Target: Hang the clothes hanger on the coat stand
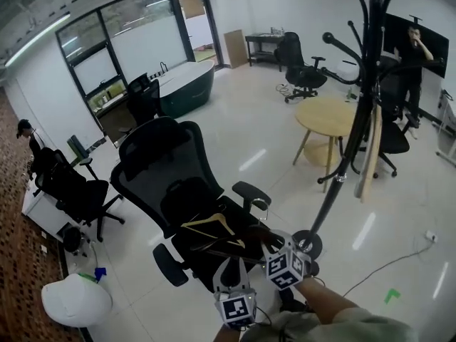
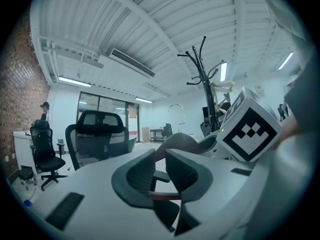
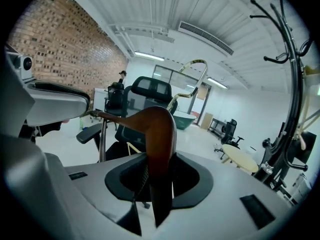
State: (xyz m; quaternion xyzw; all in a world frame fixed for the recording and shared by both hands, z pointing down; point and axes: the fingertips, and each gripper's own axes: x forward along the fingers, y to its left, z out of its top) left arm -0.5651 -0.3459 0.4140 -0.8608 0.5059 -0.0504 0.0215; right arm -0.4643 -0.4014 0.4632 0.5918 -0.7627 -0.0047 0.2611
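Note:
My right gripper [image 3: 159,170] is shut on a dark brown wooden hanger [image 3: 156,126], whose metal hook [image 3: 193,69] curves up behind the wood. In the head view that gripper [image 1: 273,245] holds the hanger [image 1: 229,246] just over the seat of a black office chair [image 1: 167,166]. A second, light wooden hanger [image 1: 206,224] lies on that seat. The black coat stand [image 1: 360,105] rises to the right, its base [image 1: 308,244] close beside my right gripper; it also shows as the coat stand [image 3: 292,91] at the right of the right gripper view. My left gripper [image 2: 160,173] stands narrowly open with nothing between its pads.
A round wooden table [image 1: 328,117] stands behind the coat stand, with a plank leaning by it. More office chairs [image 1: 305,73] and a dark curved desk [image 1: 187,84] are farther off. A person [image 1: 415,55] stands at the back right. A white bag [image 1: 75,301] lies at the lower left.

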